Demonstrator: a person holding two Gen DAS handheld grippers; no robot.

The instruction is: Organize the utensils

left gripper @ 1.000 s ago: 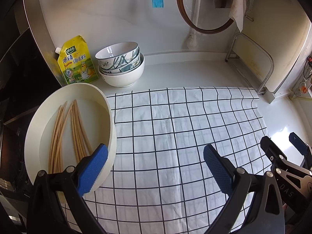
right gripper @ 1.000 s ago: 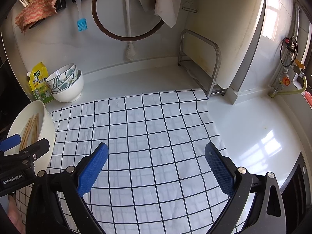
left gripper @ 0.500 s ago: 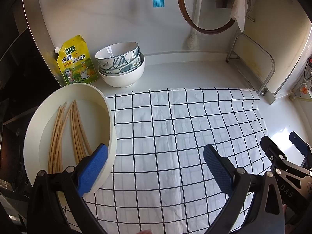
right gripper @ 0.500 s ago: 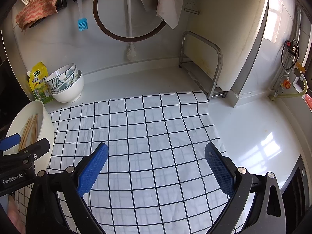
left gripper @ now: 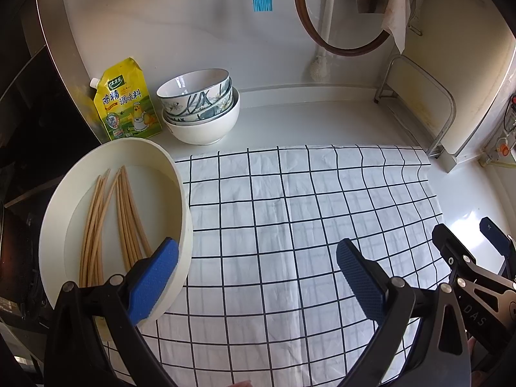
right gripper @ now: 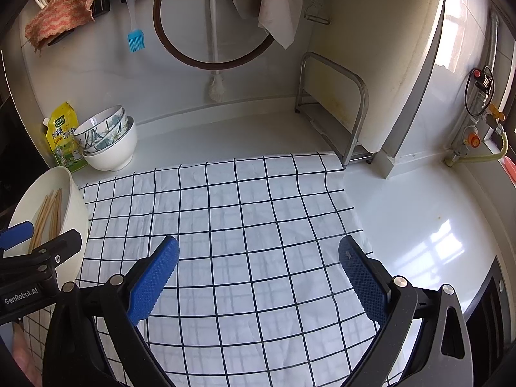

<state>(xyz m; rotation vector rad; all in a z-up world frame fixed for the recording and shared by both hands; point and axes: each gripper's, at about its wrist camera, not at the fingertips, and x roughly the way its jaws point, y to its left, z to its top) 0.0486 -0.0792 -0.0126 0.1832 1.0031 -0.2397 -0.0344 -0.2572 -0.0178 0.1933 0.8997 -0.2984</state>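
Two grippers hung over the white counter (right gripper: 403, 213), and both were wide open with nothing in them. The left gripper (left gripper: 258, 277) was low near the big white bowl (left gripper: 180, 193), with one blue pad in front of the bowl's near edge. The right gripper (right gripper: 258, 277) was over the checked cloth (right gripper: 242, 225), well away from the bowl.

The cloth was flat and soft, with a few wrinkles. It covered most of the counter. The bare counter beside it looked smooth and shiny, so things might slide on it. Behind it was a white wall with a blue brush (right gripper: 135, 40) hanging up. A stack of bowls (left gripper: 200, 109) and a yellow pouch (left gripper: 125, 103) stood at the back.

The chopsticks (left gripper: 109, 225) lay in a loose bunch at the bottom of the big bowl. They looked thin, light, stiff and made of wood. They could roll or slip apart. I think it is best to pinch them near the middle, so they do not tip.
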